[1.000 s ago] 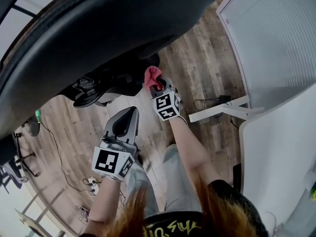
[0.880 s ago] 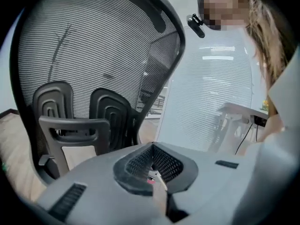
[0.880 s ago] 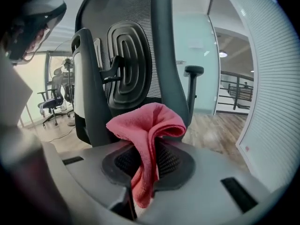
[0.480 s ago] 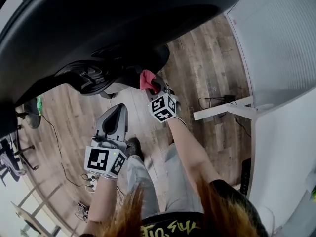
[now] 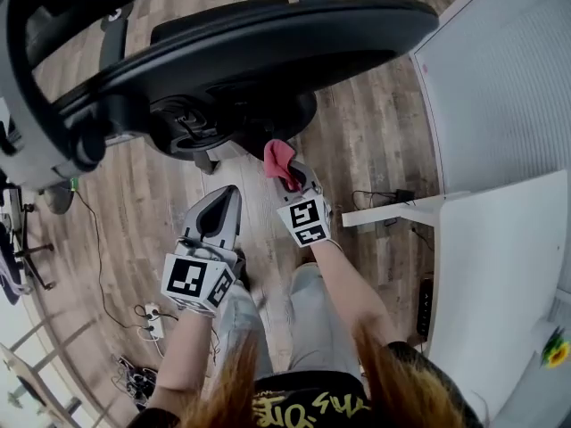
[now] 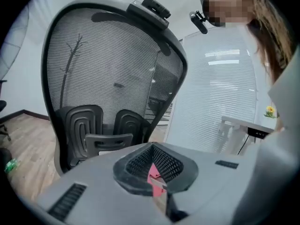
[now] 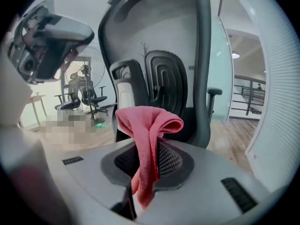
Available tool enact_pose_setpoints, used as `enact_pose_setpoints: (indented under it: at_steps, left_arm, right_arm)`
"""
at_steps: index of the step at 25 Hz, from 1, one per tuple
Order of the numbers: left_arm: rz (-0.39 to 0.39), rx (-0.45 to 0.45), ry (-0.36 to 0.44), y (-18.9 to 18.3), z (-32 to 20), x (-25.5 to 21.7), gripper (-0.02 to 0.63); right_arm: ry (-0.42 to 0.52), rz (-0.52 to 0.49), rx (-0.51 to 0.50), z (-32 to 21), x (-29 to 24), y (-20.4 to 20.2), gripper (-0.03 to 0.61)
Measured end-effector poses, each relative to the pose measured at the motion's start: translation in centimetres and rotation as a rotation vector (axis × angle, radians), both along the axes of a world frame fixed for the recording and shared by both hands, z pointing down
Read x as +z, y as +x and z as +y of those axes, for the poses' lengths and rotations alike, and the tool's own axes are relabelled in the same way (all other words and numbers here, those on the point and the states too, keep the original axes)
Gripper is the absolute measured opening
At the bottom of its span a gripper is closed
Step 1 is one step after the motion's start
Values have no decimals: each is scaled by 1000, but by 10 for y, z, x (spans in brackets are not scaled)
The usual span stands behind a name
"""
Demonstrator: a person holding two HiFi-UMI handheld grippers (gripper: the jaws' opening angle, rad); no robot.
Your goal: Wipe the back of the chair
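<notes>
The office chair (image 5: pixel 268 43) fills the top of the head view, seen from above. Its grey-framed mesh back (image 6: pixel 108 74) with two black lumbar pads faces the left gripper view, and the back (image 7: pixel 159 46) also stands ahead in the right gripper view. My right gripper (image 5: pixel 287 172) is shut on a pink cloth (image 5: pixel 277 156), held just under the chair's edge. In the right gripper view the cloth (image 7: pixel 147 135) droops folded over the right gripper (image 7: pixel 145 158). My left gripper (image 5: pixel 223 199) hangs lower left, shut, apart from the chair. A small pink sliver shows at the left gripper (image 6: pixel 152 165).
A white desk (image 5: pixel 500 275) and its leg (image 5: pixel 393 208) lie to the right, beside a white ribbed partition (image 5: pixel 500 78). Cables and a power strip (image 5: pixel 152 324) lie on the wooden floor at lower left. The person's legs (image 5: pixel 303 310) are below. More office chairs (image 7: pixel 89 95) stand far off.
The chair has dropped away from the head camera, and its seat and frame now show whole. The right gripper with the cloth shifted slightly down and right. The left gripper barely moved.
</notes>
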State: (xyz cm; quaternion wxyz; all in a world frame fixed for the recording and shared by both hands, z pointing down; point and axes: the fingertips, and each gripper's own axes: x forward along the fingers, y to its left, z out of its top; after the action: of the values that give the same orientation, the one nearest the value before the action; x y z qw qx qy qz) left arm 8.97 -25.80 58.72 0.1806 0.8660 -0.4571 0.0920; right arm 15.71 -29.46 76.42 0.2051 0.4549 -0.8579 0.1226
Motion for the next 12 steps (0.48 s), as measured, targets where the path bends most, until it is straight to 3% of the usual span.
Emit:
enact_pose_setpoints:
  at_steps: [6, 12]
  left_arm:
    - [16, -40, 61, -18, 18, -82, -6]
    - [-4, -79, 130, -38, 38, -159, -6]
  right_arm:
    - [100, -105, 21, 38, -133, -10, 61]
    - [240, -148, -88, 59, -257, -38, 61]
